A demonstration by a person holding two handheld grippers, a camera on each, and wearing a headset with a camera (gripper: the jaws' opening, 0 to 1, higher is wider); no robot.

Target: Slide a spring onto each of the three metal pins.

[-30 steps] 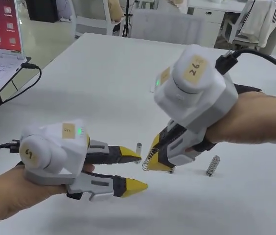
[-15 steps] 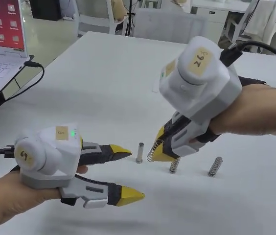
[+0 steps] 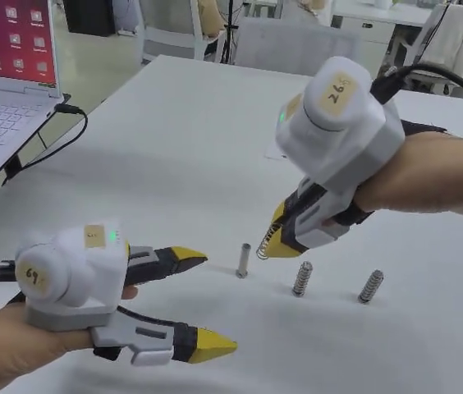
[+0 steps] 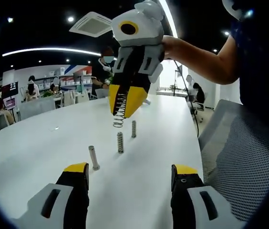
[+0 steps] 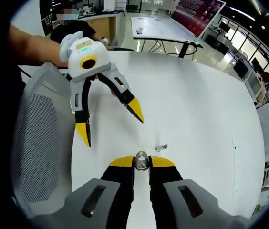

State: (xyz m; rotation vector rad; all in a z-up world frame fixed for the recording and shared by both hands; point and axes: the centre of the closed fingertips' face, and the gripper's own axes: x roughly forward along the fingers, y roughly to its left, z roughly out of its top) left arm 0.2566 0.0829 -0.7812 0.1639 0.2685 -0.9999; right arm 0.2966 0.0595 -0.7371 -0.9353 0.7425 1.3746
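Gripping a spring [image 3: 263,249] between its yellow tips, the right hand-held gripper [image 3: 274,244] hangs tilted downward over the white surface [image 3: 174,148]. Its jaws are clenched on the upper coils, and the rest of the spring slants down and out from the tips. The spring's lower end is in the air, near the top of the bare pin [image 3: 243,260] but apart from it. That pin stands upright on the surface. To its right stand two more pins in a row, the middle pin [image 3: 301,279] and the far pin [image 3: 370,286], each already wearing a spring. The left hand-held gripper [image 3: 211,300] hovers low over the near side of the surface, released, its jaws spread wide with nothing between them, pointing toward the bare pin. An open laptop [image 3: 2,74] sits at the far left edge with a black cable [image 3: 51,144] trailing from it.
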